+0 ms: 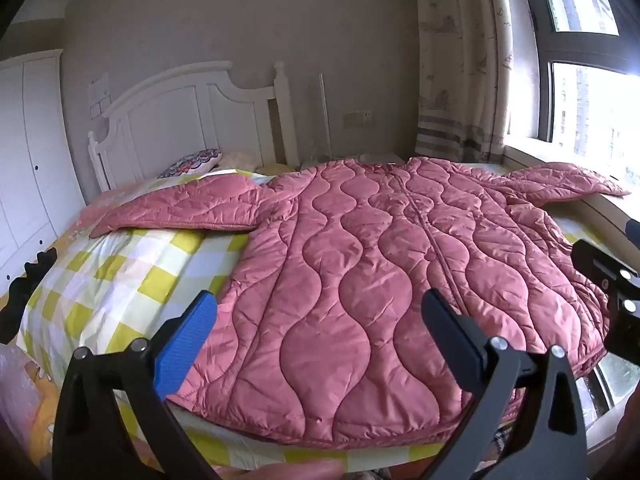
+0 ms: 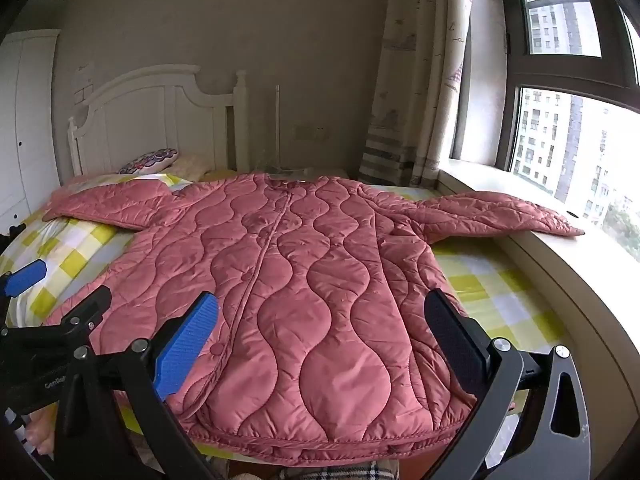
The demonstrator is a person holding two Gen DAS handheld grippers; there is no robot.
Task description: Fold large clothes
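Note:
A large pink quilted jacket (image 1: 360, 264) lies spread flat on the bed, front up, hem toward me, both sleeves stretched out sideways. In the right wrist view the same jacket (image 2: 304, 288) fills the middle, and its right sleeve (image 2: 500, 212) rests on the window sill. My left gripper (image 1: 320, 320) hovers open above the hem's left part, nothing between its fingers. My right gripper (image 2: 324, 320) stands open above the hem's right part, also holding nothing. The left gripper's blue pad (image 2: 24, 278) shows at the left edge of the right wrist view.
The bed has a yellow and white checked sheet (image 1: 120, 272), a white headboard (image 1: 180, 120) and a patterned pillow (image 1: 192, 162) at the far end. A window sill (image 2: 552, 280) and window run along the right side. White wardrobe doors (image 1: 28, 140) stand at left.

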